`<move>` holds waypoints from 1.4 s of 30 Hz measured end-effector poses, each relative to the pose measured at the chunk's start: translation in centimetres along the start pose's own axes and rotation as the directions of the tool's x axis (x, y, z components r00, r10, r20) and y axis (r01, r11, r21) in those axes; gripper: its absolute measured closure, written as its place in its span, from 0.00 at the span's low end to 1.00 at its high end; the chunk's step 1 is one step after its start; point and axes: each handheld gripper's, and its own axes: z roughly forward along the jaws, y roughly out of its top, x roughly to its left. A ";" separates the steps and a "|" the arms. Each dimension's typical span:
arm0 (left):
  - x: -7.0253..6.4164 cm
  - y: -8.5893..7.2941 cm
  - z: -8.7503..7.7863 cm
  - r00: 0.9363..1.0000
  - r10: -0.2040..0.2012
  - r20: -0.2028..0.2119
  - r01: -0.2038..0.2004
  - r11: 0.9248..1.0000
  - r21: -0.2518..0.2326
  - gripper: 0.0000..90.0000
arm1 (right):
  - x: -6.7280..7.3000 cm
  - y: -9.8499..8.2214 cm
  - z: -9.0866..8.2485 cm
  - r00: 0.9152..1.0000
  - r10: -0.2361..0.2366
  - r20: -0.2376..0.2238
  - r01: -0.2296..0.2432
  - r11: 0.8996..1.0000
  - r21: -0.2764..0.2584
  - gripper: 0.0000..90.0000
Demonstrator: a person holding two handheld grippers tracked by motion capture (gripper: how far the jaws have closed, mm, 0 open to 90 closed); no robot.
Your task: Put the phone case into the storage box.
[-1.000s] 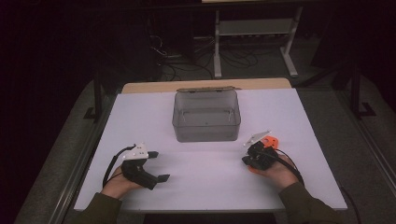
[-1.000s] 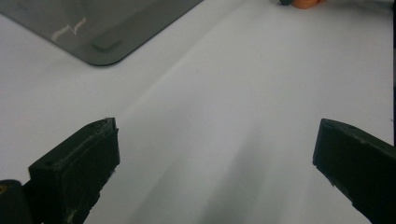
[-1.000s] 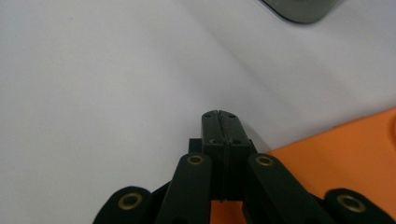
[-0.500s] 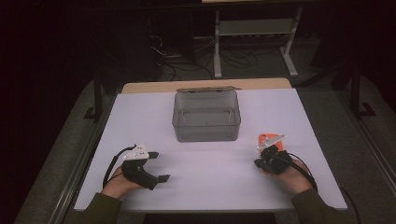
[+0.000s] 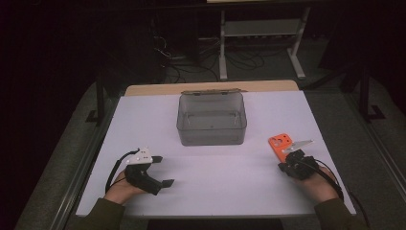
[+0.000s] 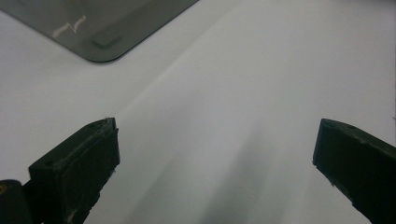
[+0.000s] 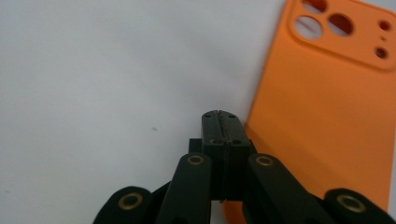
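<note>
Lying flat on the white surface [image 5: 225, 187] near its right edge, the orange phone case [image 5: 280, 143] has its camera cut-outs turned up and away from the person; in the right gripper view it sits just beside the right claw [image 7: 223, 122], whose jaws are pressed together with nothing between them, their tip at the case's left edge — whether touching it I cannot tell. The left claw [image 5: 162, 170] rests toward the near left corner, well apart from the case, jaws spread wide over bare surface and holding nothing. Between the two hands, farther back and near the middle, stands a clear grey plastic box [image 5: 211, 120] with its lid open behind it; a corner of the box shows at the top of the left gripper view. A broad bare stretch of surface runs across the front between the claws. Beyond the far edge a strip of wood [image 5: 210, 88] shows — then dark floor with cables and a metal rack [image 5: 261, 36].
</note>
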 end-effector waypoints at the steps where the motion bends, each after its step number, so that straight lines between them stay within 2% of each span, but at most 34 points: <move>1: 0.0 0.0 0.0 1.000 -0.001 0.000 0.001 1.000 0.000 0.00 | -0.3 -0.2 -0.1 1.000 0.011 0.008 -0.011 1.000 0.003 0.99; 4: 0.0 0.0 0.0 1.000 -0.001 0.000 0.001 1.000 0.001 0.00 | -0.9 -0.6 -0.3 1.000 0.028 0.012 -0.027 1.000 -0.004 0.99; 9: 0.0 0.0 0.0 1.000 0.000 -0.001 0.000 1.000 0.001 0.00 | -0.9 -0.4 -0.6 0.999 0.038 -0.007 -0.038 0.999 -0.031 0.99; 13: 0.0 0.0 0.0 1.000 0.003 -0.003 -0.003 1.000 0.001 0.00 | -0.4 0.5 -0.8 0.999 0.030 -0.043 -0.034 0.996 -0.080 0.98; 18: -0.1 0.0 -0.1 1.000 0.003 0.002 -0.003 1.000 -0.008 0.00 | 0.6 2.2 -0.5 0.994 0.017 -0.105 -0.032 0.990 -0.139 0.89; 24: -0.1 0.0 -0.2 1.000 0.008 0.001 -0.007 1.000 -0.010 0.00 | 2.3 4.3 0.3 0.986 -0.043 -0.163 0.009 0.978 -0.206 0.73; 29: 0.0 0.1 -0.3 1.000 0.012 -0.002 -0.012 1.000 -0.007 0.00 | 3.6 5.1 1.1 0.976 -0.084 -0.199 0.030 0.966 -0.257 0.50; 36: 0.1 0.2 -0.4 1.000 0.009 0.000 -0.009 1.000 -0.021 0.00 | 4.5 3.6 1.6 0.974 -0.097 -0.204 0.030 0.951 -0.308 0.16; 38: 0.1 0.2 -0.4 1.000 0.009 -0.001 -0.009 1.000 -0.023 0.00 | 4.5 3.1 1.7 0.972 -0.091 -0.217 0.020 0.950 -0.311 0.13; 42: 0.2 0.2 -0.4 1.000 0.012 0.000 -0.012 1.000 -0.029 0.00 | 4.6 2.3 1.6 0.973 -0.067 -0.221 -0.008 0.946 -0.323 0.03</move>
